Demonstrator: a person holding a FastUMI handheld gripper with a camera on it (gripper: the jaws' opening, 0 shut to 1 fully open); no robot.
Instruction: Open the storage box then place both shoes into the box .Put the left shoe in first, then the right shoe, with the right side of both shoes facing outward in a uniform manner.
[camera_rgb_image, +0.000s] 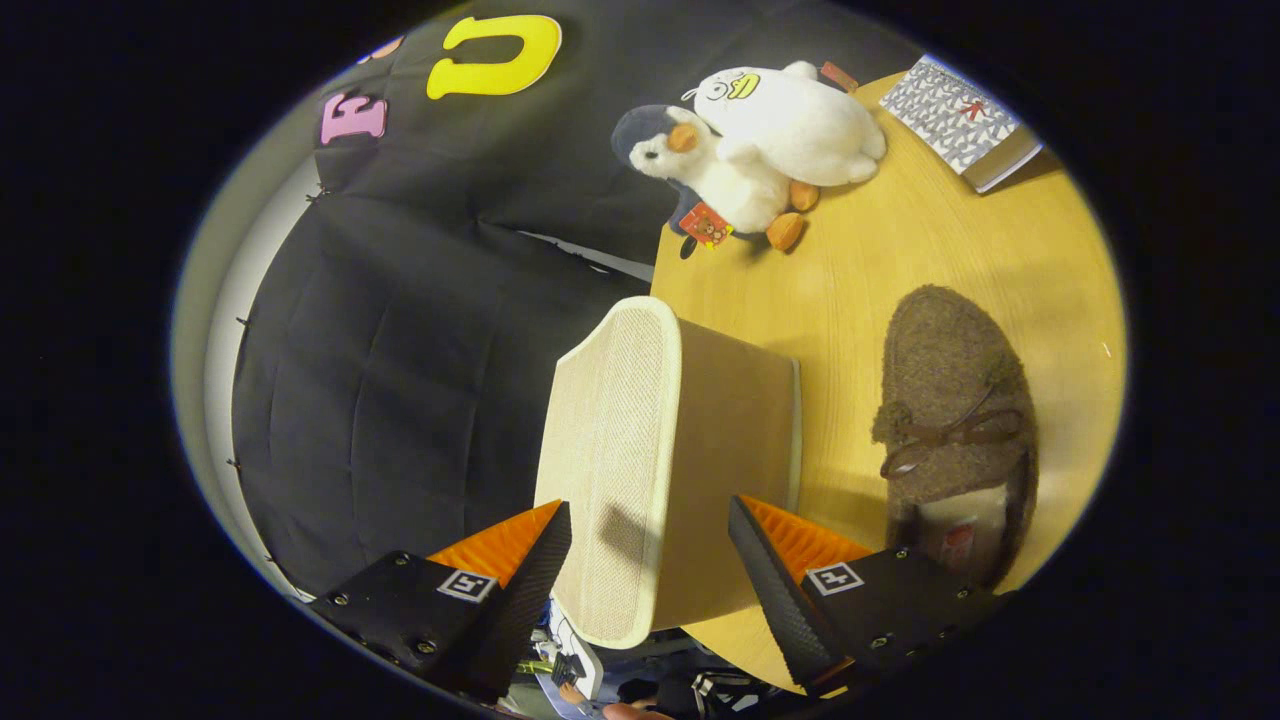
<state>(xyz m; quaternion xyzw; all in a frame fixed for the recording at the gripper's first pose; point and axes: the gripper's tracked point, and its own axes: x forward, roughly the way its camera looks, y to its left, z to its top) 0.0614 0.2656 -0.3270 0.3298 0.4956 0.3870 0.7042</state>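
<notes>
Currently gripper (650, 530) wide open, straddled beige storage box (640, 460) at lower centre, untouched; brown shoe (955, 400) right on table (860, 280); two plush toys (760, 150) at top.

- The gripper (650, 525) is seen from its own camera, both fingers reaching forward from the near side of the view.
- The jaws are held wide apart; a broad gap is left between the two tips.
- The left finger (520, 570) is angled inward, its ribbed inner face turned toward the gap.
- The right finger (780, 580) is angled inward likewise, mirroring the left.
- A square marker is carried on the block behind each finger.
- No contact is seen at either pad; nothing is pressed by the fingers.
- A fingertip of the person (630, 712) is glimpsed below, at the nearest margin, between the finger blocks; the rest of the hand is hidden.
</notes>
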